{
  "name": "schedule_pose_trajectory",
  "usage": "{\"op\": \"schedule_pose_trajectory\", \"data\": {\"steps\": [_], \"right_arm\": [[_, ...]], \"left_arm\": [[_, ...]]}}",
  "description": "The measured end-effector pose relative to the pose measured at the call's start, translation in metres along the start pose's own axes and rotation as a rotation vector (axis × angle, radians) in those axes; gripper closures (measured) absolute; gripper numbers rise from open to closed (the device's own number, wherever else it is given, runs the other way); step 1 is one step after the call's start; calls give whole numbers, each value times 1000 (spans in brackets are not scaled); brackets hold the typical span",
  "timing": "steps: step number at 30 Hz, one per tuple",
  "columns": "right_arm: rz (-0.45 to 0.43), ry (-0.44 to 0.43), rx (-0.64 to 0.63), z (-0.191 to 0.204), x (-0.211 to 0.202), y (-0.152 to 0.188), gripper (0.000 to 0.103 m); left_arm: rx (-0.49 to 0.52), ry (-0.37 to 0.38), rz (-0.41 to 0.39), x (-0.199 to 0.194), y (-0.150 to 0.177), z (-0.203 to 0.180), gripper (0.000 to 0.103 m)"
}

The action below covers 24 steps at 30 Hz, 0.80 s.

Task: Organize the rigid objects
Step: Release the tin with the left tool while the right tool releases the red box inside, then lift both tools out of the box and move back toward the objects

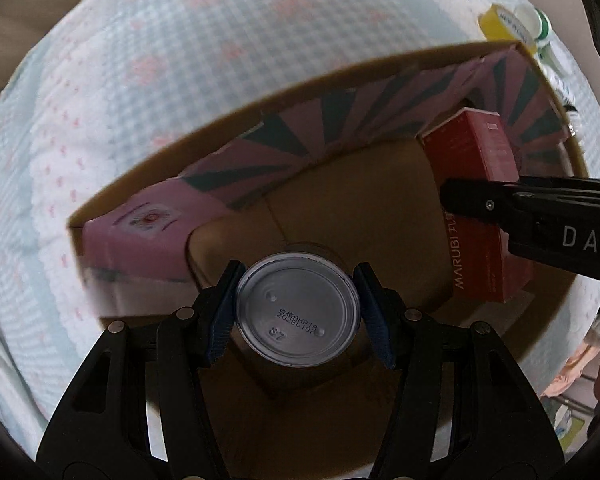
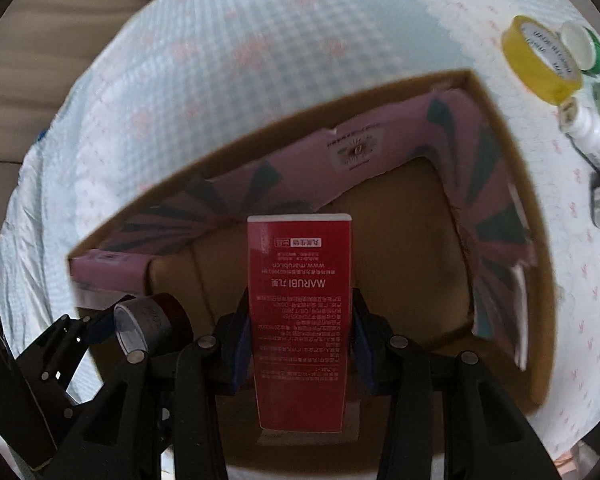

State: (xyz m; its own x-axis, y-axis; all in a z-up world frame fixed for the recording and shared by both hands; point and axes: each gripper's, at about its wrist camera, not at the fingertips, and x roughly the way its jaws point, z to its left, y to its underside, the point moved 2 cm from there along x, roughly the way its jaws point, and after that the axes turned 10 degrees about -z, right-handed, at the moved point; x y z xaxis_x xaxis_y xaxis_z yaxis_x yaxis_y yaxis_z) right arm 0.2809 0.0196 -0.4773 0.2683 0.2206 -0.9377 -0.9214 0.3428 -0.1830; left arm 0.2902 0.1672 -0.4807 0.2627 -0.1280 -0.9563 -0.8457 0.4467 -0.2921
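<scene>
You had the left gripper [image 1: 296, 312] squeezing the round can [image 1: 297, 309] and the right gripper [image 2: 300, 344] squeezing the red box [image 2: 300, 320], both over the cardboard box [image 1: 380, 184] on the bed [image 1: 140, 60], so next you probably needed to set them down inside.

A pale blue checked bedcover [image 2: 204, 80] with small pink marks and white scalloped bands fills most of both views. Beige upholstery [image 2: 60, 20] shows at the upper left of the right wrist view. At the lower right edge of the left wrist view, peach-coloured cloth [image 1: 576, 372] hangs, blurred.
</scene>
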Motion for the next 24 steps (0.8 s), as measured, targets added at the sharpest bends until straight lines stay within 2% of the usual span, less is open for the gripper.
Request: {"op": "schedule_pose_trajectory", "data": {"steps": [6, 8, 9, 10, 11, 12, 14, 19, 24], "right_arm": [[35, 9, -12, -5, 12, 1, 63], [29, 23, -41, -3, 12, -2, 63], [24, 38, -69, -1, 12, -4, 61], [27, 52, -88, 1, 13, -6, 54], [41, 65, -105, 1, 13, -6, 20], [66, 62, -114, 0, 15, -6, 0], [67, 28, -116, -2, 12, -6, 0], [-2, -2, -97, -5, -4, -10, 0], [-30, -14, -113, -1, -21, -2, 0]], "left_arm": [[40, 10, -3, 1, -2, -10, 48], [33, 40, -27, -7, -6, -12, 7], [34, 48, -38, -11, -7, -13, 0], [37, 53, -49, -14, -7, -14, 0], [42, 58, -54, -16, -6, -15, 0], [44, 59, -56, -17, -4, -16, 0], [44, 57, -55, -17, -1, -17, 0], [33, 46, -53, -22, 7, -20, 0], [23, 35, -67, -36, -1, -18, 0]]}}
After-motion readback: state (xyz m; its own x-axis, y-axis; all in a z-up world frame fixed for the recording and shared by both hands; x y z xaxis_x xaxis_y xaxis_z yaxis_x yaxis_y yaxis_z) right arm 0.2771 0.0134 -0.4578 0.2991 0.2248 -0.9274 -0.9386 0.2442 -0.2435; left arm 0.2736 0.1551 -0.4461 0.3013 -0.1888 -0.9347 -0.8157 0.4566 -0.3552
